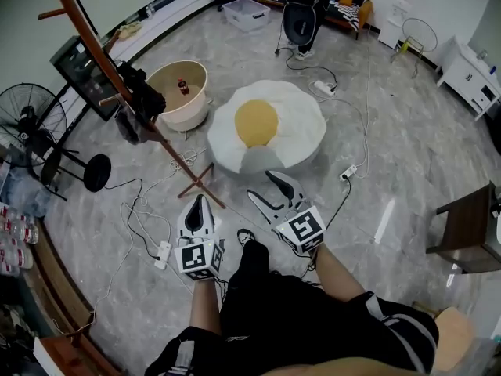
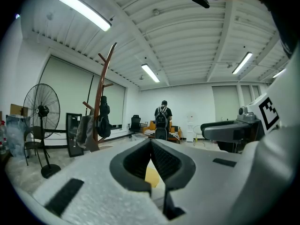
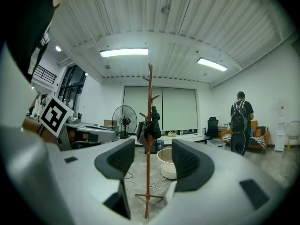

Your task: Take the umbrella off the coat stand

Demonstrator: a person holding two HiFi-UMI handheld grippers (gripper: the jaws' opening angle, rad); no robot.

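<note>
L gripper [image 1: 197, 204] jaws together, empty. R gripper [image 1: 264, 188] jaws apart, nothing btwn. Both well short of coat stand [image 3: 148, 163]. Black umbrella [image 3: 153, 122] hangs mid-pole by grey bundle [image 3: 142, 134]. Cable tangle [image 3: 153, 186] at its foot. Tub [image 1: 188, 112] and fan [image 1: 27, 116] nearby. Stand top cut off in head view; umbrella detail unclear.

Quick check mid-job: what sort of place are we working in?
Likely an open office or studio rather than a home: strip lights on a panelled ceiling, power strips lying on the polished floor, and an office chair and sofa at the back.
</note>
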